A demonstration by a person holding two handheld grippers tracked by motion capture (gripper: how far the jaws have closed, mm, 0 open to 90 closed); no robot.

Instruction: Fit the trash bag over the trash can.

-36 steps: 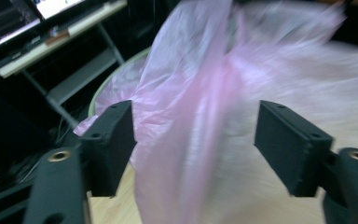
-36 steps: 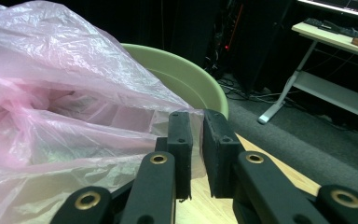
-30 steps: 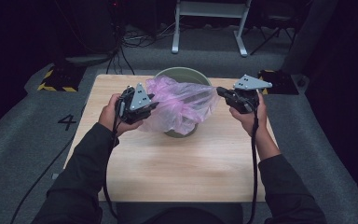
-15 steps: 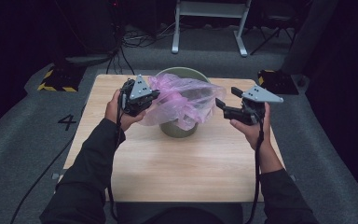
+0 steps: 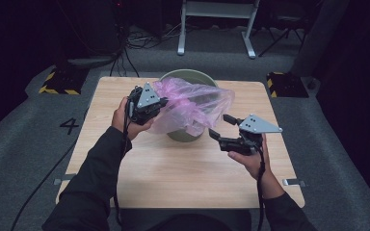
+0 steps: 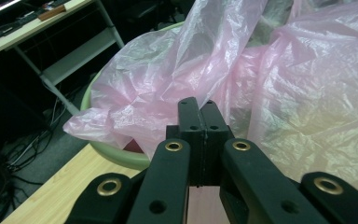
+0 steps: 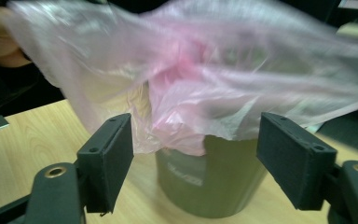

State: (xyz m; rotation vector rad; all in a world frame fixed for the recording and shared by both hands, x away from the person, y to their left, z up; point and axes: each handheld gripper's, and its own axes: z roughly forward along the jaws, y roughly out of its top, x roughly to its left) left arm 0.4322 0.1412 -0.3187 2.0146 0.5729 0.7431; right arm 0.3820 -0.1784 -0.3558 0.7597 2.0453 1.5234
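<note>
Pink bag (image 5: 192, 103) stretches crosswise over the bin (image 5: 185, 134) (crumpled) — sagging rightward.

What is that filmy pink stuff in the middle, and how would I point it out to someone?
Start at the wooden table and find the round green bin near its far edge. Draped over the bin's mouth is a thin pink plastic bag, pinched at one side by the left gripper. It is the one crinkled, see-through thing among hard, solid ones.
</note>
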